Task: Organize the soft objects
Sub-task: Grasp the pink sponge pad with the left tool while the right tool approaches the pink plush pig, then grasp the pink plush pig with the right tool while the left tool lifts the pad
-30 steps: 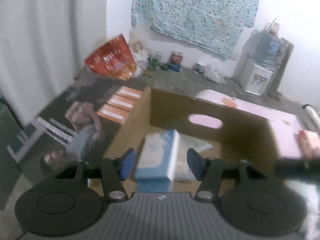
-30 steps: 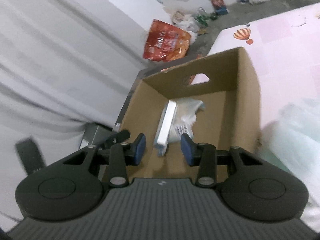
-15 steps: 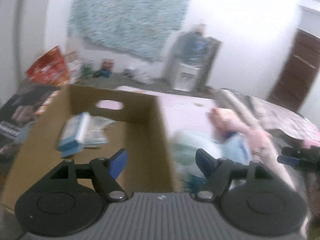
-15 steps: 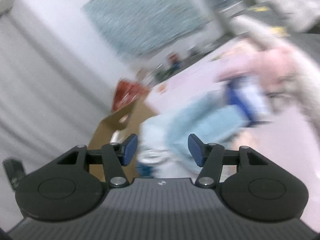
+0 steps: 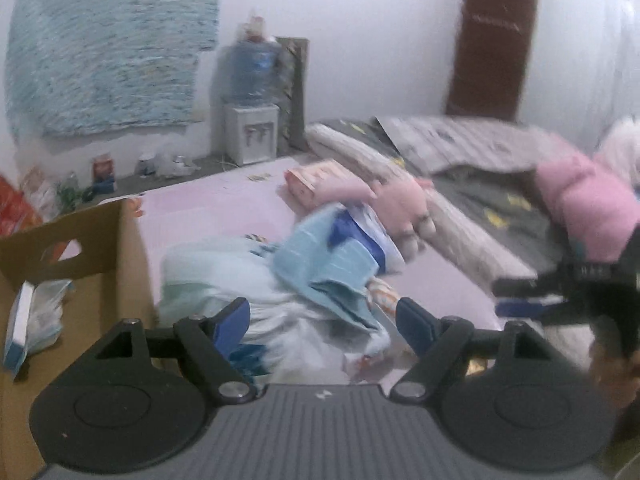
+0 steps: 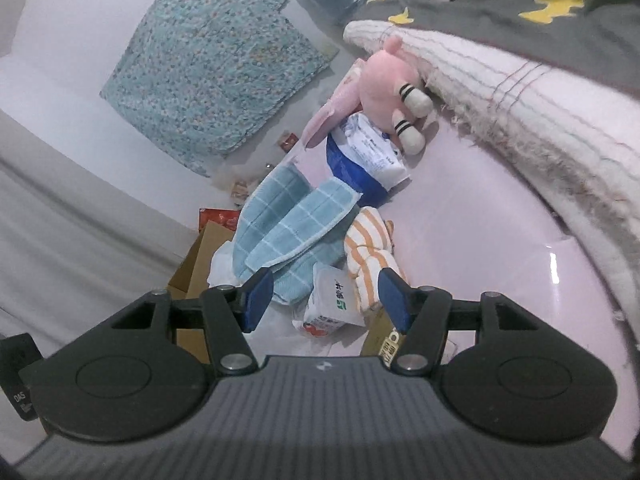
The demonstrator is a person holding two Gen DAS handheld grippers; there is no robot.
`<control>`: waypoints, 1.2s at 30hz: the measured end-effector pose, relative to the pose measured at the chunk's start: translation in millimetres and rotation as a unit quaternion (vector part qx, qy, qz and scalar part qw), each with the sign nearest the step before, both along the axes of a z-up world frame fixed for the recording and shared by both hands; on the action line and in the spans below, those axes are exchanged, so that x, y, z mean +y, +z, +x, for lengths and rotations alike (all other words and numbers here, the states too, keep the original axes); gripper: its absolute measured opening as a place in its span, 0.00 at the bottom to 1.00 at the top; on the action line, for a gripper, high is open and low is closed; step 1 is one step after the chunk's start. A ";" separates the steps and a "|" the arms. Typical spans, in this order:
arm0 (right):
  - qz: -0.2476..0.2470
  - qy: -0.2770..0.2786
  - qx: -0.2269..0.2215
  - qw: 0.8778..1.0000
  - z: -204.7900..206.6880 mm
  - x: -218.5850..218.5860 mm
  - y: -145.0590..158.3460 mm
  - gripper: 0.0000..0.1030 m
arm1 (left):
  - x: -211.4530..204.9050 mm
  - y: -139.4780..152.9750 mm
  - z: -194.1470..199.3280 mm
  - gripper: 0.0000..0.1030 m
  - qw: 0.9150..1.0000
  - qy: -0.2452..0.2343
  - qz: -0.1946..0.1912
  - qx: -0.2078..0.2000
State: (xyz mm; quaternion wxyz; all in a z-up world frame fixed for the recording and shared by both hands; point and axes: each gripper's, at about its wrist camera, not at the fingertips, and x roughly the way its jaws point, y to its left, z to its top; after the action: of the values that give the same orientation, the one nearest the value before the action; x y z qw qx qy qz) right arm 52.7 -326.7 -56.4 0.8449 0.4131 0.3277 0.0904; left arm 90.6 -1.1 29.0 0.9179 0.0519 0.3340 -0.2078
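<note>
I'm holding both hand-held grippers, left (image 5: pixel 322 318) wide & right (image 6: pixel 326 294) half open, jaws just opening, empty, over blue towel (image 6: pixel 280 224) heap near cardboard box (image 5: pixel 100 248) edge; pink bed (image 6: pixel 480 220) clear right.

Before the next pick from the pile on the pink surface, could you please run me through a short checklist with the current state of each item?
1. Left gripper empty, jaws apart: ok; they have just been opening, nothing between the pads.
2. Right gripper empty, jaws apart: ok.
3. Blue checked towel exposed on top of the pile: ok.
4. Cardboard box has room: ok; only a tissue pack visible inside.
5. Orange striped cloth free to lift: cannot tell, the towel partly overlaps it.
6. Left view sharp enough for aiming: not ok, blurred.
</note>
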 end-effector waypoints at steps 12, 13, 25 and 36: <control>-0.132 -0.010 -0.039 0.990 76.7 -4.8 22.3 0.75 | -56.0 17.9 96.5 0.84 0.998 -0.011 0.012 0.066; -0.143 -0.006 -0.043 0.989 85.8 -7.2 24.4 0.76 | -60.3 19.5 113.9 0.85 0.997 -0.008 0.010 0.078; -0.301 0.041 -0.011 0.953 224.7 -28.8 3.9 0.87 | -140.3 -23.8 283.1 0.96 0.988 0.006 0.081 0.128; -0.282 0.035 0.003 0.959 263.2 -43.6 -26.8 0.80 | -178.0 -81.2 345.0 0.96 0.969 0.038 0.113 0.216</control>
State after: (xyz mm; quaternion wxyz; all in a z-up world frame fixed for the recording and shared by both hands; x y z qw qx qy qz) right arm 315.9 -370.4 -83.2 0.9221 0.1468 0.3572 0.0228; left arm 435.7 -179.1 -52.2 0.8195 0.0964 0.5472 -0.1403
